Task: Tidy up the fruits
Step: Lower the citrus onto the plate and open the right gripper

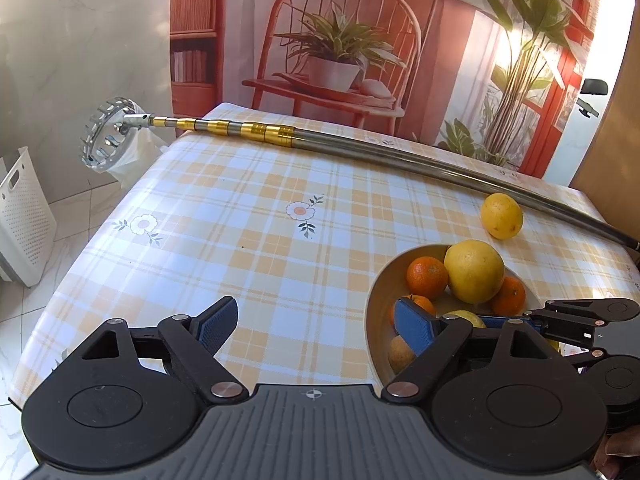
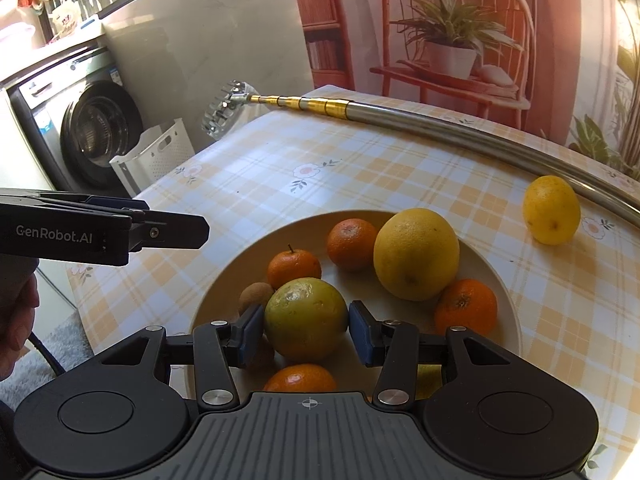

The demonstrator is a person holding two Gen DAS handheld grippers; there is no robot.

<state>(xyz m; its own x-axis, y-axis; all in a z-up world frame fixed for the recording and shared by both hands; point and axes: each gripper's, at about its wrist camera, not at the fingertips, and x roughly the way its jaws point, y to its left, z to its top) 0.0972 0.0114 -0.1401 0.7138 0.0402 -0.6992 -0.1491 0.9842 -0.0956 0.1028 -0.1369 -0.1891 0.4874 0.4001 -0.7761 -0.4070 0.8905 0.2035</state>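
Note:
A cream bowl (image 2: 508, 300) (image 1: 374, 308) on the checked tablecloth holds a large yellow citrus (image 2: 416, 254) (image 1: 474, 271), several oranges (image 2: 352, 244) (image 1: 426, 276) and a small brown fruit (image 2: 254, 296). My right gripper (image 2: 306, 334) hangs over the bowl's near side, shut on a green-yellow fruit (image 2: 306, 318) that both blue pads touch. A lemon (image 2: 551, 210) (image 1: 501, 216) lies on the cloth beyond the bowl, to the right. Left of the bowl, my left gripper (image 1: 316, 326) stands wide open over bare cloth, holding nothing; the right wrist view shows this left gripper (image 2: 200, 232) side-on.
A long metal telescopic pole (image 1: 360, 148) (image 2: 440, 124) with a toothed ring head lies across the table's far side and overhangs its left corner. Off the left edge stand a white perforated basket (image 1: 24, 216) (image 2: 156, 160) and a washing machine (image 2: 96, 132).

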